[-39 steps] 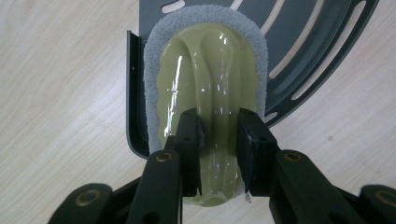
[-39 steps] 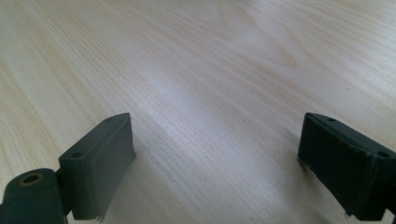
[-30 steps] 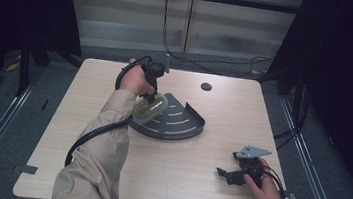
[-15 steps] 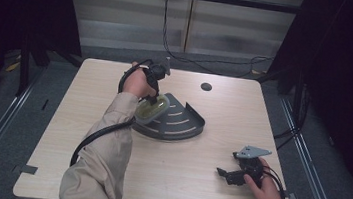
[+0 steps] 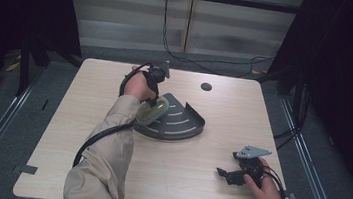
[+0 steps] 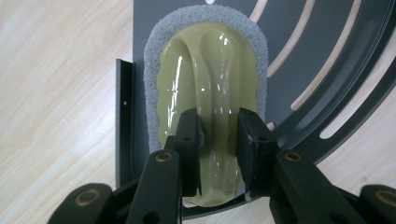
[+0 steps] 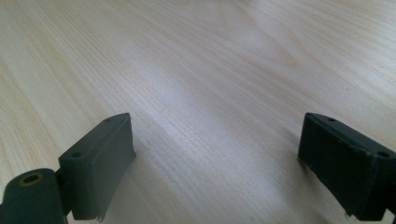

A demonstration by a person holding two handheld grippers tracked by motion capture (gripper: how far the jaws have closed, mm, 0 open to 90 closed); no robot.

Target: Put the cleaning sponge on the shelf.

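An olive-green scrubber with a grey pad underneath [image 6: 210, 74] lies on a dark grey fan-shaped slotted tray [image 6: 327, 70]. My left gripper [image 6: 218, 128] points down at it from above, its jaws shut on the scrubber's raised handle ridge. In the high view the scrubber [image 5: 153, 111] sits at the left end of the tray [image 5: 184, 125], under the left gripper [image 5: 152, 99] in the middle of the table. My right gripper [image 5: 224, 176] rests low at the front right of the table, jaws wide apart. In its own view the right gripper [image 7: 217, 149] has only bare wood between the pads.
The light wooden table [image 5: 86, 119] has a small dark round hole [image 5: 206, 87] near its far edge. A black cable runs along the left sleeve. Dark frames and floor cables surround the table.
The left hand has sunk a little, bringing the held scrubber down onto the tray's left end. The right hand and its gripper have kept still.
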